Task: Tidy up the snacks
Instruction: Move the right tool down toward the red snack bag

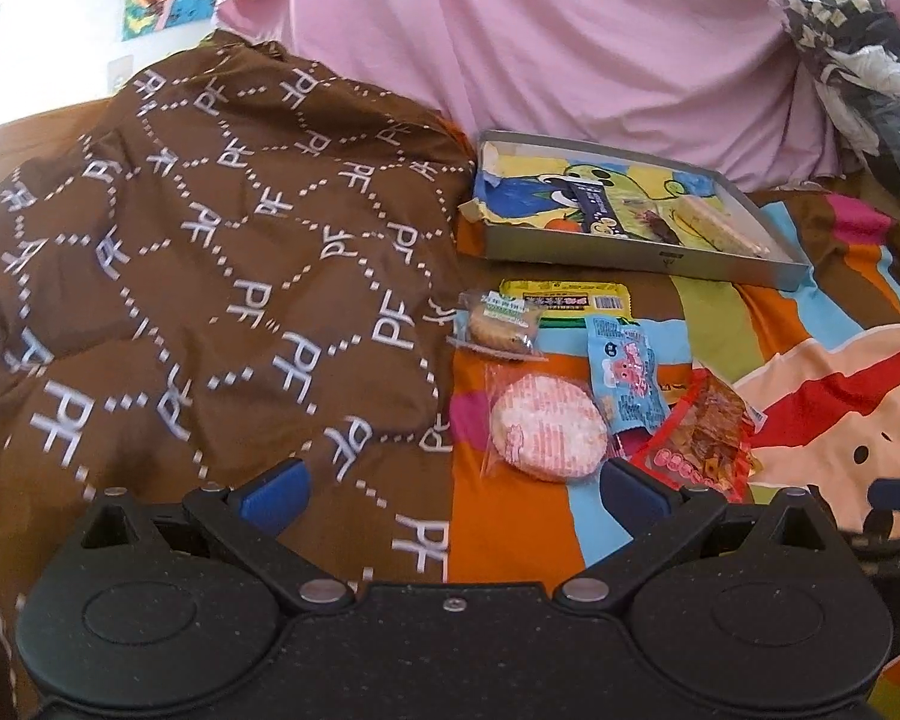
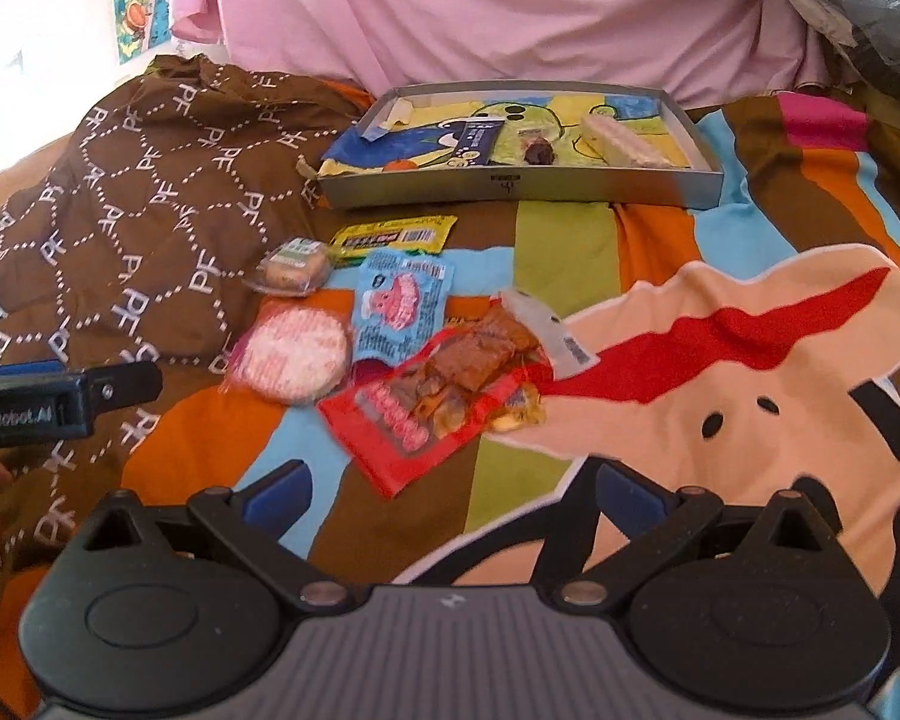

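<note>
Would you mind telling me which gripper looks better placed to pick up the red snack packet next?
Probably the right gripper: the red packet lies just ahead of its open jaws. The left gripper, also open, points at the round cracker, with the packet off to its right.

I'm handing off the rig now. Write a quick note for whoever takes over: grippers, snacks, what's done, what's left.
Left hand-held gripper: open, empty, low over the bedspread.
Right hand-held gripper: open, empty.
Tray: three snacks inside: dark bar, small brown piece, pale wafer pack.
Left on the bedspread: yellow pack, cookie, blue pack, round rice cracker, red pack.
Next, probably the red pack or cracker, both nearest.
</note>
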Available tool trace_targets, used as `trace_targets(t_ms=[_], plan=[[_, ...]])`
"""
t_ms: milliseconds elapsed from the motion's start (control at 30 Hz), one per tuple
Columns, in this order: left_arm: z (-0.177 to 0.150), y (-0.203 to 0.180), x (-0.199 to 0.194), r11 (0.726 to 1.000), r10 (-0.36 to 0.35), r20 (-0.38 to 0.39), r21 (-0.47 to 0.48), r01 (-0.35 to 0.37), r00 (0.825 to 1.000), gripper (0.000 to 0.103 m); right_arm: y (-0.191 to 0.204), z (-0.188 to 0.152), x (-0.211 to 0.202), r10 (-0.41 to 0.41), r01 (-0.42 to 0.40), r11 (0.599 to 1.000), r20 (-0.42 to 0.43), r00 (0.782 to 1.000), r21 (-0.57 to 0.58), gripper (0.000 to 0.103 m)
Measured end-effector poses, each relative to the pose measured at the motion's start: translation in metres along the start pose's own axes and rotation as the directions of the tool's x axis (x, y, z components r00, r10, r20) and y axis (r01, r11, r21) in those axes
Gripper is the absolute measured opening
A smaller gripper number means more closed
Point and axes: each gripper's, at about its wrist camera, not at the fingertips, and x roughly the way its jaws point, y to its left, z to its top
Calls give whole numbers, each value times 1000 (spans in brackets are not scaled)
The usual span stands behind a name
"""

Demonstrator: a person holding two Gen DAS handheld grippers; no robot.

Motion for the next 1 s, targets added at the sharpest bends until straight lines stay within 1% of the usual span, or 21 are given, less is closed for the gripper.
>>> trace_targets(t_ms=[67, 200, 267, 400, 533, 667, 833, 933, 1000], plan=[[5, -1, 7, 1000, -19, -4, 18, 19, 1000, 102, -5, 7, 7, -1, 1, 1000, -7, 1000, 13, 103], [15, -3, 27, 992, -98, -40, 80, 101, 994, 102, -13, 22, 20, 3, -3, 999, -14, 1000, 33, 103], [18, -7, 37, 986, -127, -56, 104, 132, 990, 102, -16, 29, 29, 12, -11, 999, -30, 999, 33, 103], [23, -13, 57, 976, -147, -73, 149, 157, 986, 102, -24, 42, 48, 18, -14, 998, -73, 997, 54, 103], [26, -14, 69, 969, -145, -83, 191, 159, 986, 102, -31, 56, 70, 27, -12, 994, -135, 990, 107, 103], [27, -13, 75, 964, -126, -92, 222, 144, 988, 102, -28, 66, 94, -11, 43, 987, -203, 979, 157, 103], [25, -7, 76, 961, -114, -104, 241, 136, 988, 102, -18, 69, 119, -35, 90, 974, -258, 965, 206, 103], [22, -4, 77, 959, -115, -117, 245, 141, 986, 102, -9, 66, 132, -61, 119, 976, -295, 954, 183, 103], [21, -4, 79, 958, -118, -122, 247, 145, 986, 102, -2, 61, 132, -96, 134, 984, -278, 956, 121, 103]])
